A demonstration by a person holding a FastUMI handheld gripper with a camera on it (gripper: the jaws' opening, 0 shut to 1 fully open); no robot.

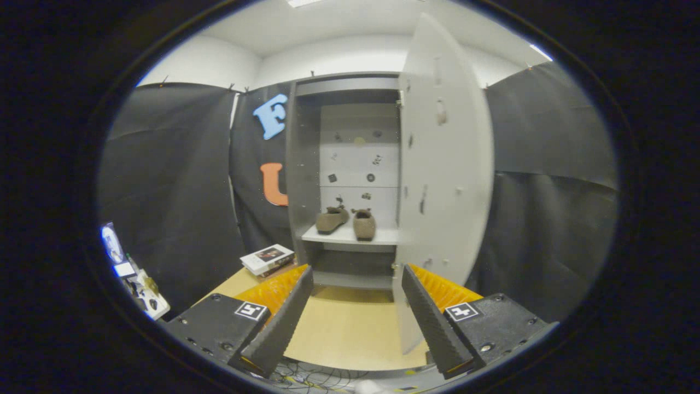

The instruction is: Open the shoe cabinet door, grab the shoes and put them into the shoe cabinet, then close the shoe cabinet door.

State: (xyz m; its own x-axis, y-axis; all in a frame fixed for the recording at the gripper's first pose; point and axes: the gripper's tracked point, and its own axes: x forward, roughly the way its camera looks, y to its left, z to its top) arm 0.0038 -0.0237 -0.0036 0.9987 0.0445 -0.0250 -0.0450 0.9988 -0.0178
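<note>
The white shoe cabinet (pixel 306 164) stands beyond my fingers on a light wooden table (pixel 350 328). Its door (pixel 445 164) hangs wide open to the right, its lower edge close to my right finger. Two brown shoes (pixel 347 221) rest side by side on the cabinet's middle shelf (pixel 342 236), toes toward the back. My gripper (pixel 355 273) is open and holds nothing, well back from the cabinet; the shoes lie far ahead of the fingertips.
A small stack of books (pixel 268 259) lies on the table to the left of the cabinet. Assorted clutter (pixel 134 273) sits far left, off the table. Cables (pixel 306 377) trail below the table's near edge. Black cloth walls enclose the booth.
</note>
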